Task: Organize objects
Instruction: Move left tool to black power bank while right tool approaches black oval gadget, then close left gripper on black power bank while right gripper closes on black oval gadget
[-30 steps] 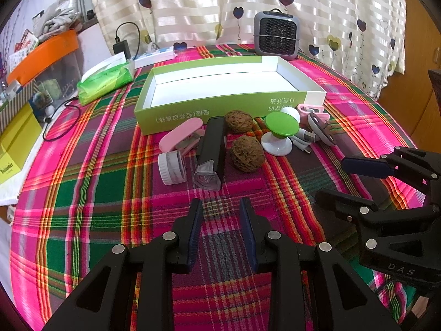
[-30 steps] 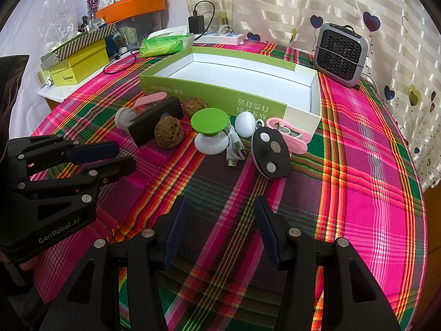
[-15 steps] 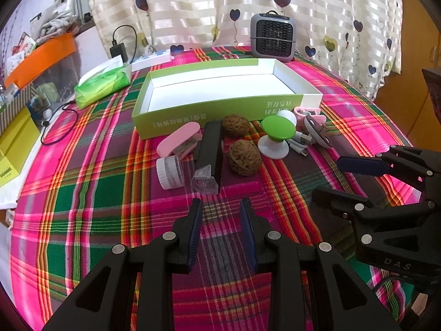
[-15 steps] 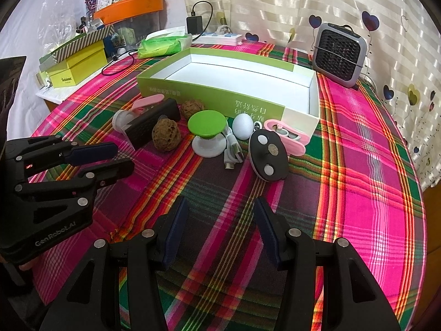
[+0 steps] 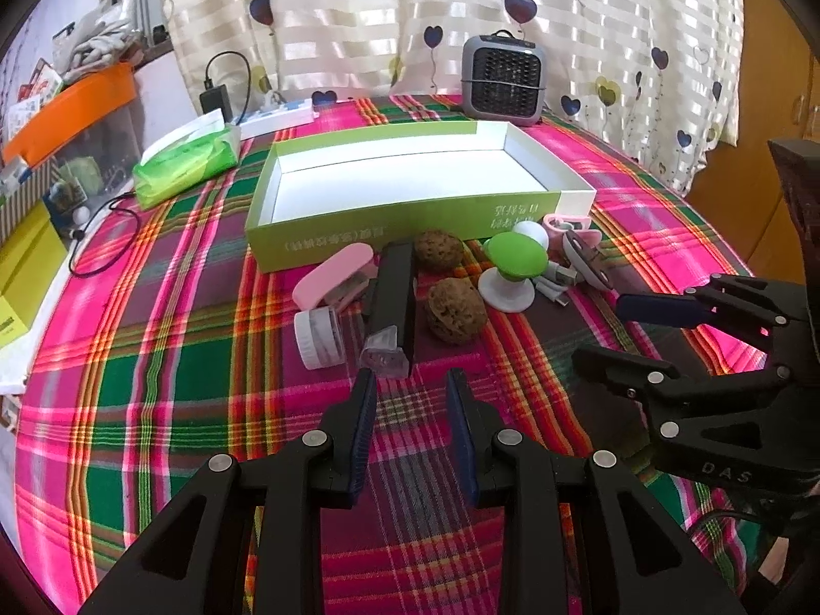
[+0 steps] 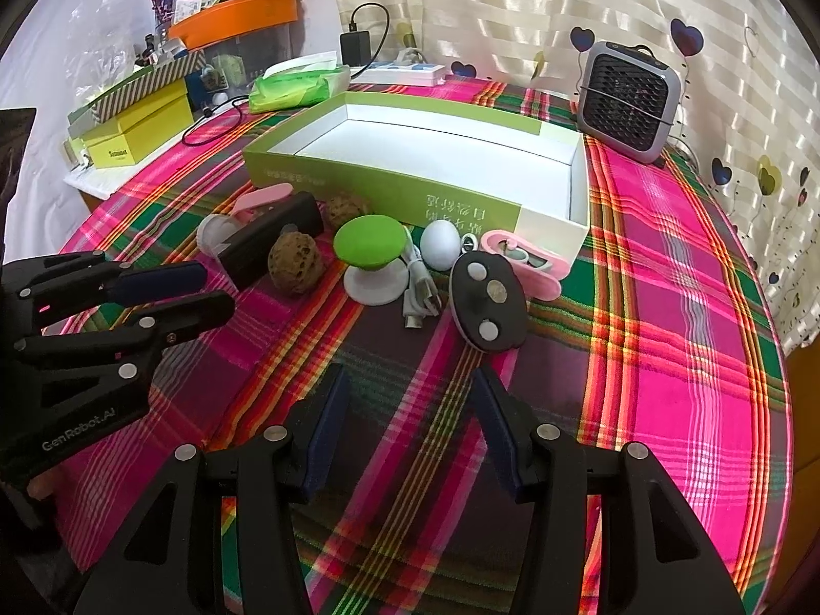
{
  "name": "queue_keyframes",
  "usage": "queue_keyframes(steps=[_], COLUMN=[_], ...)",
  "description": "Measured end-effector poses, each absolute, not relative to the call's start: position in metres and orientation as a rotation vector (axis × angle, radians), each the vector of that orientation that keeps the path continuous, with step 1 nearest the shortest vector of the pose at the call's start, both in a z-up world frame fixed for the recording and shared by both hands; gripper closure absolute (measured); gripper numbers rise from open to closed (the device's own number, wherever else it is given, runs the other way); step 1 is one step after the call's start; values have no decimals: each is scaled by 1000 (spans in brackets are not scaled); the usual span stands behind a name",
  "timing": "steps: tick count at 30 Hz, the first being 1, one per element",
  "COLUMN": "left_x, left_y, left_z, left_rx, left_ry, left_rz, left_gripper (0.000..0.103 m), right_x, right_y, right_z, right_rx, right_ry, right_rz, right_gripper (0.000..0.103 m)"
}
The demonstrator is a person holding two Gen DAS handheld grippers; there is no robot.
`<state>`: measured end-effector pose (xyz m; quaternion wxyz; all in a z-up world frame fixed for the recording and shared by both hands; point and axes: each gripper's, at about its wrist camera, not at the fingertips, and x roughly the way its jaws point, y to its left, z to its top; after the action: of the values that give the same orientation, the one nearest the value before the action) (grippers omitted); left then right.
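A round table under a pink, green and orange plaid cloth [image 5: 154, 384] fills both views. In the upper middle of the left wrist view sits a long, shallow green cardboard box with a white inside [image 5: 410, 174], open and with nothing in it. Behind it, at the top of the frame, a grey square fan heater [image 5: 502, 79] stands against the striped curtain with heart prints [image 5: 359, 15], and a green pack of tissues [image 5: 187, 164] lies at upper left.

The black left gripper [image 5: 410, 389] takes up the bottom middle of its own view, its blue-padded fingers spread with nothing between them, above bare cloth. The black right gripper [image 6: 410, 394] sits likewise at the bottom of the right wrist view, spread wider and holding nothing.

The loose items lie in a row just in front of the box, across the middle of both frames. From the left of the left wrist view: a pink oblong case [image 5: 333, 277], a small white round jar on its side [image 5: 318, 338], a long black bar with a clear cap [image 5: 392, 302] pointing at the left gripper, two brown wrinkled walnuts [image 5: 453, 310], a green-topped white suction stand [image 5: 512, 269], a white egg-shaped ball [image 6: 441, 245], a white USB cable [image 6: 420, 292], a black oval disc with three round studs [image 6: 487, 302] and a pink open case [image 6: 523, 261] touching the box's corner.
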<state>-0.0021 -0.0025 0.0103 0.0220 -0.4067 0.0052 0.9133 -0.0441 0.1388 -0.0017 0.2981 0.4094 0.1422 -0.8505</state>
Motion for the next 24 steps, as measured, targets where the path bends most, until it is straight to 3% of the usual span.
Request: queue_keyframes(steps=[24], left_x=[-14], left_y=[-16], left_z=[24], left_rx=[-1167], left_ry=[-64], left_rz=[2804], left_gripper=[77], right_x=[-65], right_y=[153], right_z=[7], right_rx=[1056], right_ry=[270], right_rz=[-2278], right_gripper=[52])
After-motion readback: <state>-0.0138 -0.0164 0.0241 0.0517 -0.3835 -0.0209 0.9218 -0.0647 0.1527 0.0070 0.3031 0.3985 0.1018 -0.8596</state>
